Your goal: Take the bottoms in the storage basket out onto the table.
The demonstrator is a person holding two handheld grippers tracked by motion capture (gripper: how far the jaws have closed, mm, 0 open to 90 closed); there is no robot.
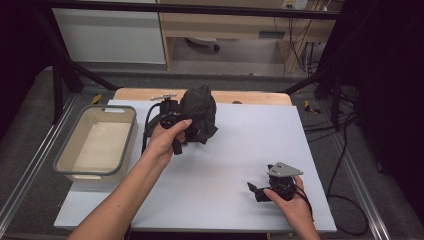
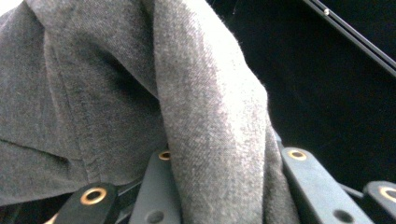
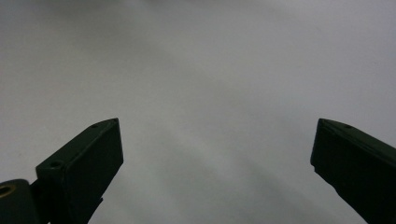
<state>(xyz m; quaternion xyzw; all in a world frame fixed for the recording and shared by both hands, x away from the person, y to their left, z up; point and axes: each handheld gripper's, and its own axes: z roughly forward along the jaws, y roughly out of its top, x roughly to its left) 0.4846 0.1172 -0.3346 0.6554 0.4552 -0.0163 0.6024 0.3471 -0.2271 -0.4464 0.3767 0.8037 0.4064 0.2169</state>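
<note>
Far left: grey-rimmed plastic bin, rectangular, smooth, nothing in it yet. Just right of it, left hand-held gripper w/ jaws clamped on dark grey cloth, a soft woven bundle, bunched and lifted over the bench back edge. Pickup looks done; drop in bin prob. left. Near right: right hand-held gripper, jaws wide, holding nothing, over matte white top.

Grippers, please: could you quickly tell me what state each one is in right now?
Left gripper: shut on the dark grey cloth, held bunched above the table.
Right gripper: open, nothing between its jaws, over the white tabletop.
</note>
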